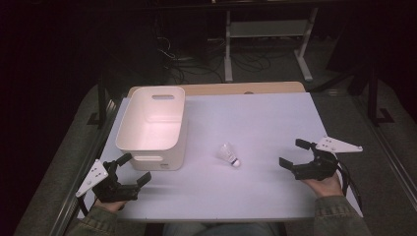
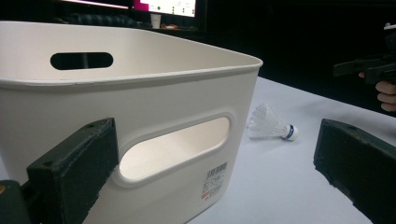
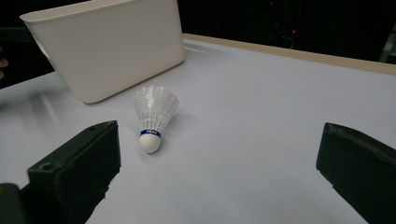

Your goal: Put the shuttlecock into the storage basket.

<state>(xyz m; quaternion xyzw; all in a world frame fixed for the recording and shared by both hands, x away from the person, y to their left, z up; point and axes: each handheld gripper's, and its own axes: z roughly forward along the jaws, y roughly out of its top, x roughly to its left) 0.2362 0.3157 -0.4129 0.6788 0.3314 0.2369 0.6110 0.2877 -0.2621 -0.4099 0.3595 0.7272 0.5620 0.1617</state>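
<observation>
Just right of the white bin (image 1: 152, 125), a shuttlecock (image 1: 229, 155) is seen lying on its side on the table (image 1: 275, 128). The right gripper (image 1: 293, 156), farther right of the bin, is spread wide and empty; the left gripper (image 1: 132, 168), before the bin, likewise. The feathers may be crushed, or the shuttlecock rolled away, if it is pinched off-centre.

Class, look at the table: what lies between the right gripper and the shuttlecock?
Nothing: in the high view only bare white table separates the open right gripper from the shuttlecock; the right gripper view shows the same.
</observation>
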